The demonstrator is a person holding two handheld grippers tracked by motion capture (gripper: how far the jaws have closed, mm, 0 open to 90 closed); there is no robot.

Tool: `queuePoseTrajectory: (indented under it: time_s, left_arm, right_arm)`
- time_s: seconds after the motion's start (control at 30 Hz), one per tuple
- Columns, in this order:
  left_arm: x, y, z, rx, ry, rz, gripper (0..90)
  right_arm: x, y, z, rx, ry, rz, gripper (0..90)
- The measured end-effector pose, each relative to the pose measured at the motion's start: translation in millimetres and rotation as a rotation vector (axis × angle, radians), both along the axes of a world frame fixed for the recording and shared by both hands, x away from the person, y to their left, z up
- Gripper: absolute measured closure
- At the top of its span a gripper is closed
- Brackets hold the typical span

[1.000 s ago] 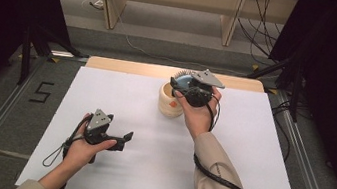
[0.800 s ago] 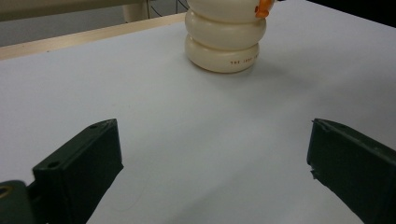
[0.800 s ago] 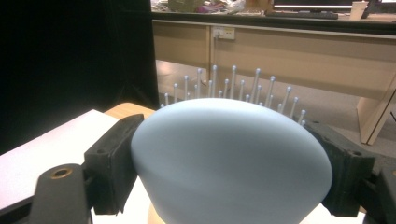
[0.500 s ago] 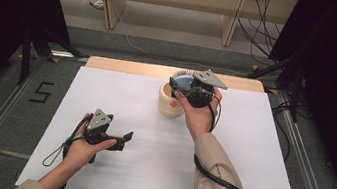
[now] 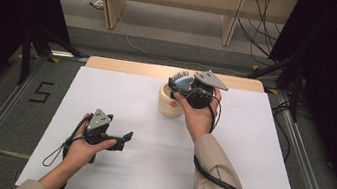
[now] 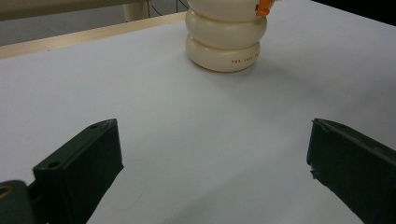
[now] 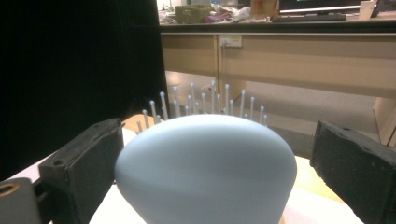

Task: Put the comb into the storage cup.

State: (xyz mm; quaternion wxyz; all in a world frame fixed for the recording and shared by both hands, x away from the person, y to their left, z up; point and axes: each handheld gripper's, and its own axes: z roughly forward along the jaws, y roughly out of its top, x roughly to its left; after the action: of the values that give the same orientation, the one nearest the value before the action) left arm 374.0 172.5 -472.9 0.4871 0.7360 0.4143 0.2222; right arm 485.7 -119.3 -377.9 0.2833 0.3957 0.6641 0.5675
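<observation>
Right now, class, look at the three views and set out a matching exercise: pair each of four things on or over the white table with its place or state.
Things:
1. pale blue plastic hairbrush
2. cream ribbed round holder
3. left tool
4. right tool

Places or states:
A. low over the table's near left part, jaws apart, nothing between them
B. stands near the table's far edge
C. sticks up out of the holder, bristles facing away
D. jaws have just been opening, pads clear of the brush head between them

Pairs: 1-C, 2-B, 3-A, 4-D
</observation>
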Motion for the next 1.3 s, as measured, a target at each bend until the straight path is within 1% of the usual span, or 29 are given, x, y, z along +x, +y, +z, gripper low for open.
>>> queuePoseTrajectory:
  time_s: [0.4, 0.63, 0.77, 0.9, 1.1, 1.23, 1.3]
  left_arm:
    - [0.2, -0.2, -0.2, -0.003, -0.001, 0.002, 2.8]
    - [0.1, -0.4, -0.2, 0.0, 0.001, 0.0, 2.8]
    - [0.3, -0.3, -0.2, 0.0, 0.0, 0.001, 2.8]
    - [0.3, 0.0, -0.1, -0.001, 0.0, 0.001, 2.8]
    - [0.4, 0.8, -0.1, -0.001, 0.001, 0.003, 2.8]
    - [0.2, 0.5, 0.3, 0.0, -0.001, 0.002, 2.8]
    - [0.3, 0.2, -0.1, 0.001, 0.0, 0.002, 2.8]
  right_arm:
    - [-5.7, -2.7, 5.4, 0.016, -0.019, 0.014, 2.5]
    - [-7.8, -7.5, 8.5, 0.011, -0.015, 0.018, 1.5]
    - [-10.3, -9.1, 10.7, 0.018, -0.022, 0.025, 1.3]
    - [-12.5, -10.1, 12.7, 0.004, -0.022, 0.032, 1.0]
    - [-20.8, -19.8, 16.0, -0.014, -0.028, 0.046, 0.6]
    - [-26.8, -31.5, 18.3, -0.004, -0.022, 0.054, 0.6]
    - [-29.5, -36.9, 18.8, -0.007, -0.015, 0.06, 0.5]
